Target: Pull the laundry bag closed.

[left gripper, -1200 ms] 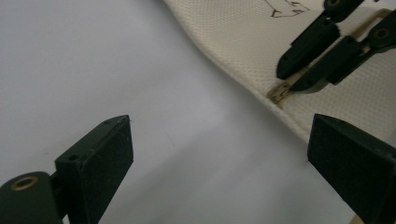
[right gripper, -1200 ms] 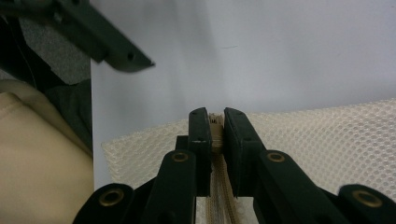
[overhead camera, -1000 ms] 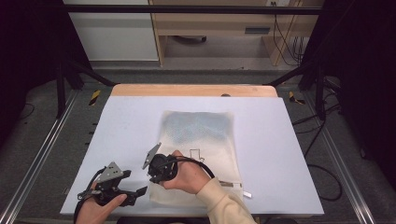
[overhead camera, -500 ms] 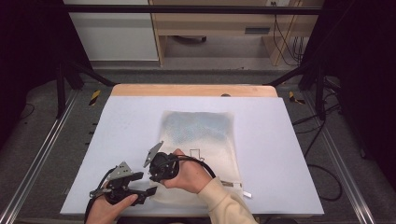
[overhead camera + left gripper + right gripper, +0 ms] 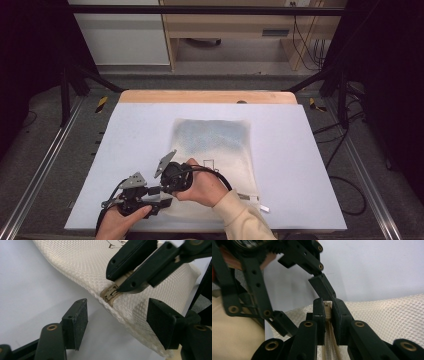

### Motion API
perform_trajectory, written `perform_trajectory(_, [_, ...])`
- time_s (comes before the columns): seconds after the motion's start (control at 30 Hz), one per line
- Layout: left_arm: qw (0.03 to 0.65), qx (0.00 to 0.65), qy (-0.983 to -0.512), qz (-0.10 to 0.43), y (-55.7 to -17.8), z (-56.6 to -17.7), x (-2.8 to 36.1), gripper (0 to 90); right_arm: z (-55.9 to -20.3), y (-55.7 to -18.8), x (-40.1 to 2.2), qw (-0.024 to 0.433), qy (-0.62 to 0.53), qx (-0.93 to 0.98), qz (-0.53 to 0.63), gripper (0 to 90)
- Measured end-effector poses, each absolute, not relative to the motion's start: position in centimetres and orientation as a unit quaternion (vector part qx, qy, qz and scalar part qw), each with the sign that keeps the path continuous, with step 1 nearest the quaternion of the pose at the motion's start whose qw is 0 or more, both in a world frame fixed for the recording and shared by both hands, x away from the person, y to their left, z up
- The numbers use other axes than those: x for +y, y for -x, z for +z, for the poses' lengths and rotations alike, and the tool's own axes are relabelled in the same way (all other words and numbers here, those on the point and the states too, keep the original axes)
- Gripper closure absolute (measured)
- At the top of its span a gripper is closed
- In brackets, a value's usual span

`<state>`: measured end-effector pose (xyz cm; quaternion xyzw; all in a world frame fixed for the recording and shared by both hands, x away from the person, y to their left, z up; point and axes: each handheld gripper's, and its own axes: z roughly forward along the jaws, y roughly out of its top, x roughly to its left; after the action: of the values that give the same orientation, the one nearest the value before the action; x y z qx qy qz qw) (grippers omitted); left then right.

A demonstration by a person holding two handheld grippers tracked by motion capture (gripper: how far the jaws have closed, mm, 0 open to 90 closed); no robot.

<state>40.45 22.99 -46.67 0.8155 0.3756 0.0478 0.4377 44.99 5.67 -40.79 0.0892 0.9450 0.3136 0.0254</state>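
Mesh bag (image 5: 215,150) flat on table, long axis running away from the person.
Right gripper (image 5: 328,311) clamps its zipper pull (image 5: 110,293); left gripper (image 5: 117,317) half-wide, jaws just closing around the bag's corner, not touching.

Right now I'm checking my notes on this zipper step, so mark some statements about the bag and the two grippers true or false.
1. The right gripper is clamped on the zipper end of the mesh bag. True.
2. The left gripper already pinches the bag. False: its jaws have been closing but stand apart, with the bag's edge between them.
3. The bag lies on a pale table. True.
4. The bag is solid black plastic. False: it is cream mesh.
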Motion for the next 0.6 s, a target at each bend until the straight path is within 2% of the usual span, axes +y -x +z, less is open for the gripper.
perform_trajectory(0.07, [0.437, 0.37, -0.819, 0.042, -40.7, -46.9, 22.9, 37.7, -40.7, -45.0, 5.6, 0.026, -0.092, 0.944, 0.316, 81.8])
perform_trajectory(0.33, [0.458, 0.353, -0.816, 0.018, -41.4, -47.1, 22.6, 42.6, -40.8, -45.1, 5.6, 0.027, -0.088, 0.945, 0.315, 81.8])
perform_trajectory(0.6, [0.456, 0.346, -0.82, 0.008, -41.8, -47.4, 22.4, 44.1, -40.8, -45.1, 5.6, 0.027, -0.089, 0.944, 0.318, 81.9])
